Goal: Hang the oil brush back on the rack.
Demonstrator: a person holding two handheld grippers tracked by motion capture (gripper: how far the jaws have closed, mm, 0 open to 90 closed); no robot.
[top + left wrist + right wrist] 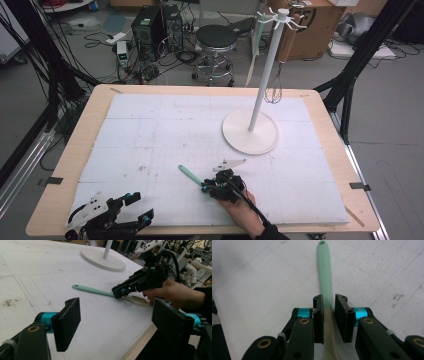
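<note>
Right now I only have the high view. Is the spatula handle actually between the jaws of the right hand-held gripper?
Observer: Yes. In the right gripper view the mint spatula handle runs between the jaws of the right hand-held gripper, with a thin gap left at one pad.
Operator: Where's the blade?
Observer: The cream blade lies flat on the white mat.
Operator: And the left one?
Observer: The left hand-held gripper stands wide open, with nothing between its pads.

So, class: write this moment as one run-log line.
right gripper: astride spatula, small gap at one pad | left gripper: open, idle | spatula: flat on table | stand: untouched
</note>
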